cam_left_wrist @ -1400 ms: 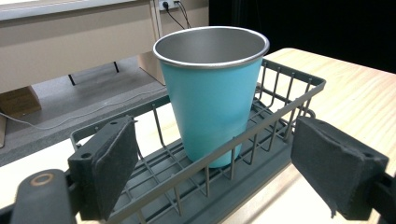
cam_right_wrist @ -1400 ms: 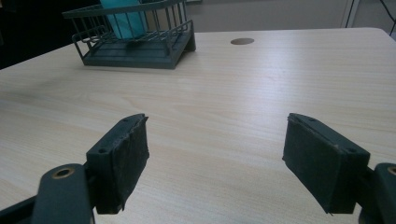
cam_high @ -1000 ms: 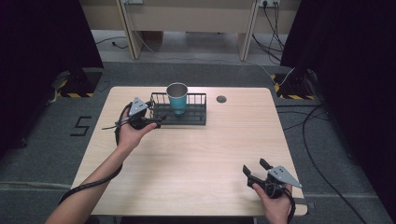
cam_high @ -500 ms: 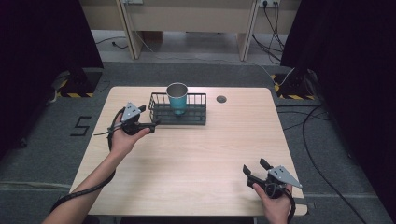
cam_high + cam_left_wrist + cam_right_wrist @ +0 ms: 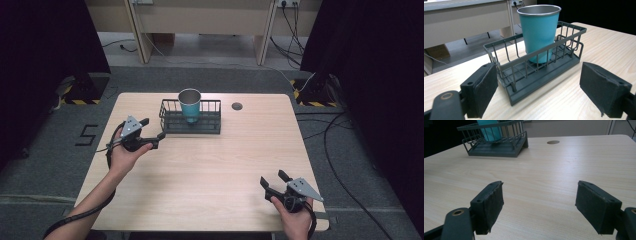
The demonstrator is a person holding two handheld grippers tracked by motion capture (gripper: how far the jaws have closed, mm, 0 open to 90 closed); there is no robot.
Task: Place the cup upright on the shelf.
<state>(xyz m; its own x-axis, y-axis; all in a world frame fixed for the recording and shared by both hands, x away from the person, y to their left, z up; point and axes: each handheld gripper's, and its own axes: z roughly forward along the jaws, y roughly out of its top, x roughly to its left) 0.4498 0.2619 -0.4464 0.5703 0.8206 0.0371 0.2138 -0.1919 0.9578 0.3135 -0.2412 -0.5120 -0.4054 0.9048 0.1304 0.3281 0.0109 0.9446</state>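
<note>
Teal: the cup (image 5: 190,104) stands upright in the left half of a dark wire rack (image 5: 190,117), its steel rim clear above the top rail.
Rack: it sits on the wooden table (image 5: 210,165) near the far edge, a little left of centre.
Left gripper (image 5: 152,129): held in the person's left hand just off the rack's left end, its jaws spread wide and gripping nothing; in its own view the near corner of the rack (image 5: 511,86) lies between the two pads, with the cup (image 5: 539,31) behind the wires.
Right gripper (image 5: 273,184): held low at the table's near right corner, well apart from the rack, jaws wide apart and empty.
Right gripper view: bare tabletop lies between the pads, with the rack (image 5: 495,142) far off at upper left.
Table hole (image 5: 237,106): a small round port just right of the rack.
</note>
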